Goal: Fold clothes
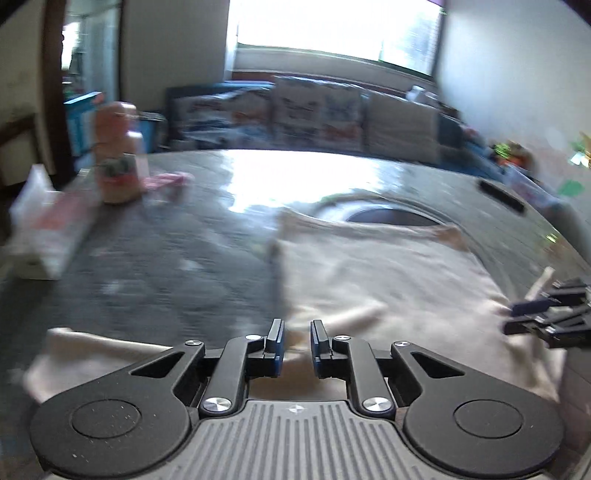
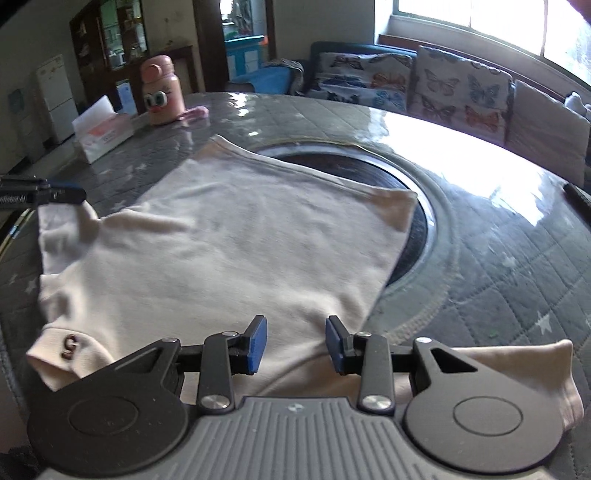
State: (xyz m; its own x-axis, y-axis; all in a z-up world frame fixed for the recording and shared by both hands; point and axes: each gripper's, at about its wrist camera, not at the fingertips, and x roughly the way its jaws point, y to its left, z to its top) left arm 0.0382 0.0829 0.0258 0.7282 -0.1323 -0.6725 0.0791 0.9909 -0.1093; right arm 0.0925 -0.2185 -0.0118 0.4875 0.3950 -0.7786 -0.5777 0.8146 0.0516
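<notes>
T-shirt (image 2: 229, 240) lies flat, sleeves unfolded; your left gripper (image 1: 297, 341) and right gripper (image 2: 295, 341) both hover slightly open, empty.

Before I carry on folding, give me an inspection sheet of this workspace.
Surface: grey quilted table cover, glossy, round dark opening mid-table.
Job's things: cream shirt spread flat, sleeves out.
Clutter: pink cartoon bottle, tissue box, pink cloth.
Grippers: left hand-held gripper narrowly open, nothing clamped; right hand-held gripper open above shirt.
Cables: nothing seen.
Surroundings: butterfly cushions, window, cabinet.
</notes>
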